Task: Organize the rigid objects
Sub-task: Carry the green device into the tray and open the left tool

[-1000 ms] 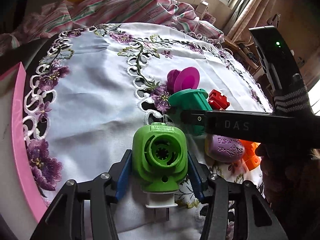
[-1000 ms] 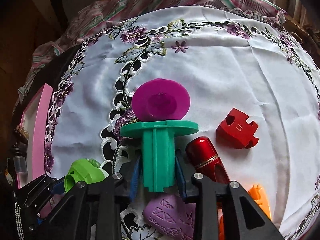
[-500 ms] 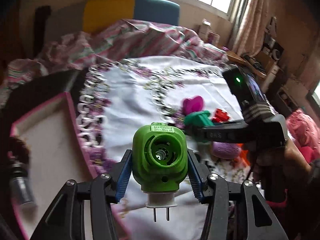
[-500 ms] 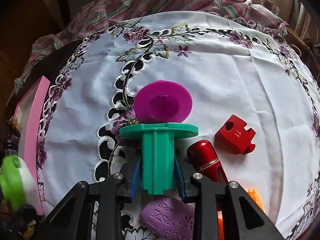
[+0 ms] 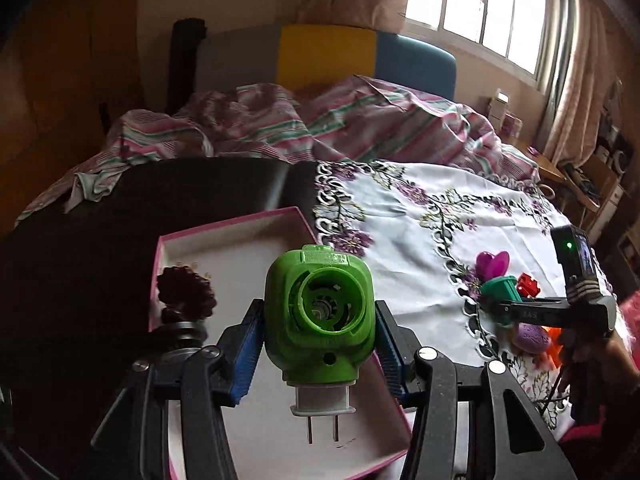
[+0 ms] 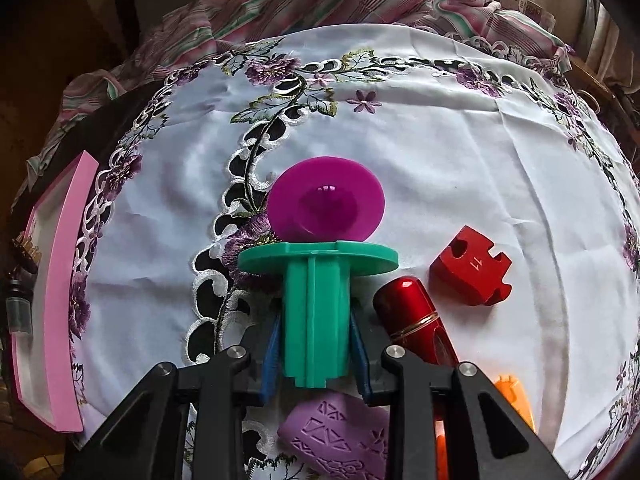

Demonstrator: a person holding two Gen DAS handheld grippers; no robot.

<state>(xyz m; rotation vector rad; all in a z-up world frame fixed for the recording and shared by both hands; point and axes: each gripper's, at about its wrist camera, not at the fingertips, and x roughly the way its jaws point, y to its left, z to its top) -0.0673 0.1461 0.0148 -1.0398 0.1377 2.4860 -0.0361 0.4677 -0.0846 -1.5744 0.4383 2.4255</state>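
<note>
My left gripper (image 5: 318, 344) is shut on a green plug-in device (image 5: 320, 316) with a white two-pin plug, held in the air above the pink-rimmed box (image 5: 224, 228). In the box lie a dark pine cone (image 5: 184, 294) and a small bottle (image 5: 184, 330). My right gripper (image 6: 314, 340) is shut on the stem of a teal flanged spool (image 6: 316, 300) on the embroidered white cloth (image 6: 440, 152). A magenta spool (image 6: 326, 204) lies just beyond it. From the left wrist view the right gripper (image 5: 496, 312) shows low at the right with the teal spool (image 5: 500, 288).
Around the right gripper lie a red lipstick tube (image 6: 416, 324), a red block marked 11 (image 6: 472, 268), a purple patterned piece (image 6: 340, 440) and an orange piece (image 6: 514, 400). The pink box (image 6: 64, 280) sits at the cloth's left edge. Striped bedding (image 5: 320, 120) lies behind.
My left gripper has lifted the green device off the cloth and carried it left, over the pink box, with its view tilting up. The right gripper has stayed on the teal spool.
</note>
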